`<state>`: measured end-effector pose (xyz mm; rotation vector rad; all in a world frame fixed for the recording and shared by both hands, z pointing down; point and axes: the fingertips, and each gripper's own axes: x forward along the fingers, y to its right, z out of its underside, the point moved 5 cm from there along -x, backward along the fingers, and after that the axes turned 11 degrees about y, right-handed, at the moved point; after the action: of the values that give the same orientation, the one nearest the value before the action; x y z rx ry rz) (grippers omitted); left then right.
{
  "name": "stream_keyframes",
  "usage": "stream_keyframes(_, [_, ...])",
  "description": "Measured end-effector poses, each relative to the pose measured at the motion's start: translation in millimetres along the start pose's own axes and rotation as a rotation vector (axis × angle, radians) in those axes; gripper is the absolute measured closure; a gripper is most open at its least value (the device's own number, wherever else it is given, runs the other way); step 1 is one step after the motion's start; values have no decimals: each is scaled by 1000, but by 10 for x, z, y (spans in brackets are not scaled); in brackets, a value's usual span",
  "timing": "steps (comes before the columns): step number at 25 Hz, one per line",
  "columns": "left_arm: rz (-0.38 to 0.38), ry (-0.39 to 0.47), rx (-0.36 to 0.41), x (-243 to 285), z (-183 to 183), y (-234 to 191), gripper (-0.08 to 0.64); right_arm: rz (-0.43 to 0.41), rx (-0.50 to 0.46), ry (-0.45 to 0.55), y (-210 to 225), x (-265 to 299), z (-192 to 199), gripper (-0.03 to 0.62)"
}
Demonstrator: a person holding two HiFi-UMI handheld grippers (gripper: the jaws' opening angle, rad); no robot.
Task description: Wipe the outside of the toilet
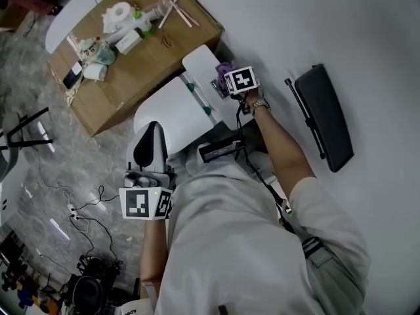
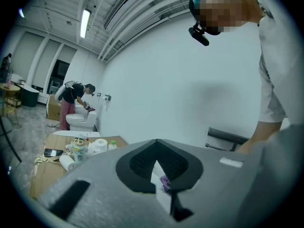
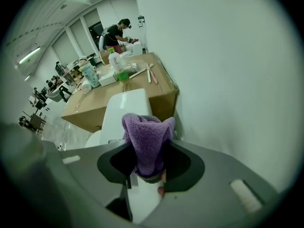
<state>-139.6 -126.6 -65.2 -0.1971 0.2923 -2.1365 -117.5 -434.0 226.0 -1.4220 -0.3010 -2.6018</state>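
Head view first: the toilet [image 1: 172,107] sits dead centre with the lid down. Its tank [image 1: 200,61] is at 12 o'clock against the wall, and a cardboard box [image 1: 151,51] crowds it at 11. The right claw [image 1: 228,79] is up at 1 o'clock beside the tank, with the purple cloth [image 1: 225,67] bunched at its tip. The left claw [image 1: 151,136] hangs at 6 o'clock over the front of the bowl, off the job.

Left gripper view: the jaws are pressed together at the tips with nothing in them, aimed across the toilet toward the wall.

Right gripper view: the jaws are pinching the cloth hard, and a thick fold stands out ahead of them. The tank lies just beyond at 11 o'clock, though contact is not clear. My read is that the fold should go flat on the porcelain, in long strokes from the tank down the sides. Pressure should pass through the cloth, never the hard jaws. Mind the tight gap by the box.
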Motion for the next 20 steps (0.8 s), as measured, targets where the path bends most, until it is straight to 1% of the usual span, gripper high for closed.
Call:
stream_keyframes(5, [-33, 9, 2, 30, -34, -128, 554, -26, -42, 11, -159, 173, -276, 437])
stream_keyframes(8, [-49, 8, 5, 50, -48, -201, 554, -55, -51, 11, -255, 296, -419, 437])
stream_keyframes(14, [-85, 5, 5, -3, -72, -345, 554, -79, -84, 16, -435, 459, -654, 437])
stream_keyframes(20, [-124, 2, 2, -127, -53, -506, 554, -109, -84, 14, -622, 654, -850, 437])
